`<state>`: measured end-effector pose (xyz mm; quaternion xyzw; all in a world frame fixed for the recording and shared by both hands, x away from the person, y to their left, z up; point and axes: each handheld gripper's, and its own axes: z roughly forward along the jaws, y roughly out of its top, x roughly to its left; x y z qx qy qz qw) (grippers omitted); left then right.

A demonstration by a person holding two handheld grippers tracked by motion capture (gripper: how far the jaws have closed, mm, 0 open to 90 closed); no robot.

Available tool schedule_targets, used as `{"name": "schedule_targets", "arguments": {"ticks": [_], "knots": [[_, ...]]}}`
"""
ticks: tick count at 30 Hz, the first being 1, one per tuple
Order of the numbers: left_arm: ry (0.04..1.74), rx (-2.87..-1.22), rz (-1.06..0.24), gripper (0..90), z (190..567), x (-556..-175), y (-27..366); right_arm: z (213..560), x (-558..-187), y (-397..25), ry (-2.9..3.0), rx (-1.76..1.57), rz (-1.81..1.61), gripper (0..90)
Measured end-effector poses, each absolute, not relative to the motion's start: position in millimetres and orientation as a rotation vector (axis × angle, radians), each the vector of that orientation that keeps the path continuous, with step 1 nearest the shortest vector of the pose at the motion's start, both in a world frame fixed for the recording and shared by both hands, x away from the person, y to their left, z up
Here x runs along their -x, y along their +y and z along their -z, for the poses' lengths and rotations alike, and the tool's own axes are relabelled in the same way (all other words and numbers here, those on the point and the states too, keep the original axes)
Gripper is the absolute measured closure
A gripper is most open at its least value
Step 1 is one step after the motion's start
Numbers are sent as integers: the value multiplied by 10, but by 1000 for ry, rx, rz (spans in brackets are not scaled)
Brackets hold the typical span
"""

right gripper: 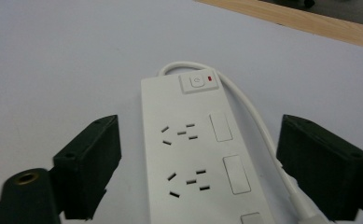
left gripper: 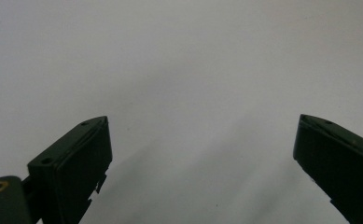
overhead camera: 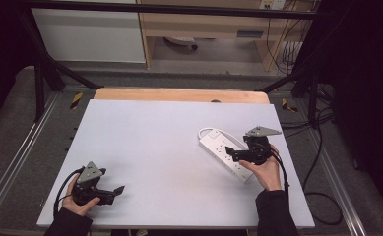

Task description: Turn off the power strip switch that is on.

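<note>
I have two hand-held grippers: my left hand-held gripper, lower left, jaws spread over bare white surface; my right hand-held gripper, jaws spread astride one white power strip at centre right, its red light beside the switch, white cord looping back.

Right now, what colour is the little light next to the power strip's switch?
Red. The light sits beside the switch on the white power strip, clearest in the right gripper view.

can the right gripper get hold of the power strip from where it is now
Probably yes. The right gripper is open with its jaws either side of the power strip, and nothing lies between them but its own cable along one edge.
</note>
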<state>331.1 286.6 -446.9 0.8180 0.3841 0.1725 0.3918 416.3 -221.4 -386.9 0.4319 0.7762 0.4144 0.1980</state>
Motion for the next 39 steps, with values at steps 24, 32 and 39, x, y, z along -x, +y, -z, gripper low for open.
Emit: {"name": "schedule_targets", "arguments": {"ticks": [24,32,39], "knots": [[975,-2080,-439,40,4466,-3305,2855,4193,-3550,-2592,2268,-1198,-1104,8],[972,-2083,-436,40,4466,-3303,2851,4388,-3439,-2727,2297,-1211,-1080,10],[967,-2090,-431,40,4472,-3302,2839,4467,-3388,-2815,2299,-1228,-1083,12]]}}
